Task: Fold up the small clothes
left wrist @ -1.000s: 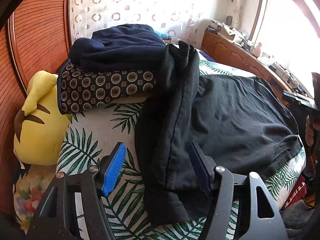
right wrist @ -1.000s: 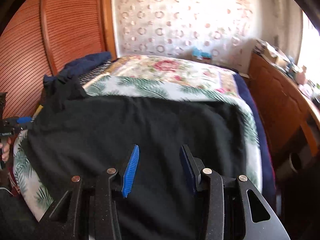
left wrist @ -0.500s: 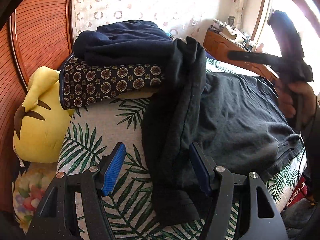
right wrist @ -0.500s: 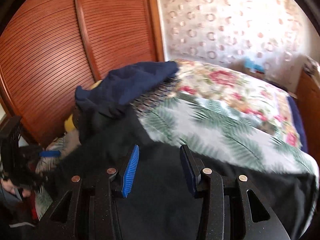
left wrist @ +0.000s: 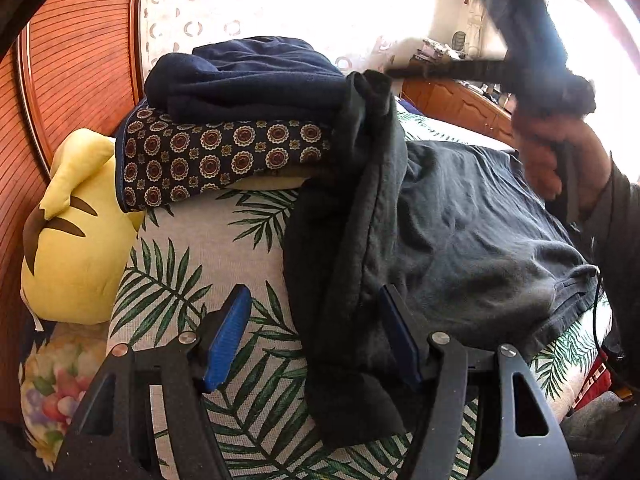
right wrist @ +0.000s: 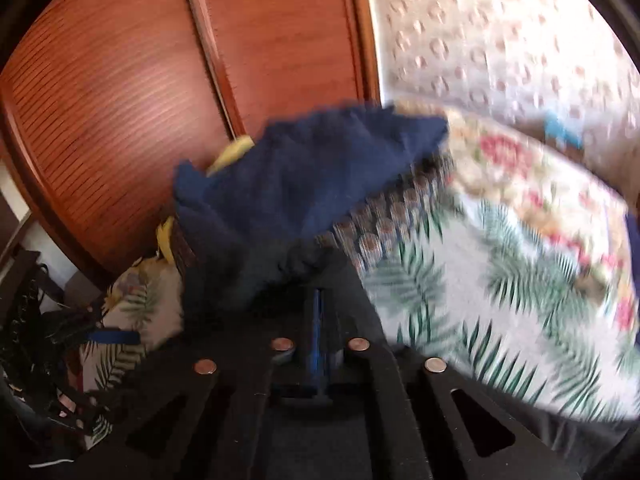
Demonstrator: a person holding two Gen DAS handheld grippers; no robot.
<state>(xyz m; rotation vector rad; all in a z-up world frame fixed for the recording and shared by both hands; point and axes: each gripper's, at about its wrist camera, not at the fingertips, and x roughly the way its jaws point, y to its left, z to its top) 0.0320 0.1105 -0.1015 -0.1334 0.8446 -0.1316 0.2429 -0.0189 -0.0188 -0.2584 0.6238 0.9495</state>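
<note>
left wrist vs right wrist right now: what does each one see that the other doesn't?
Left wrist only: the black garment spread over the palm-print bedspread, one edge bunched between the open left gripper, the wooden dresser, and the person's hand holding the right gripper.

Right wrist only: the right gripper with its jaws closed, dark cloth bunched at them, and the floral quilt; the view is blurred.

Both: the navy folded cloth, the patterned pillow, the yellow plush and the wooden headboard.

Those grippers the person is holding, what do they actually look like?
Each gripper is a matte black plastic frame with silver round screws and triangular cut-outs. The left gripper has two flat fingers faced with ribbed blue pads. The right gripper shows the same black frame and blue pads.
</note>
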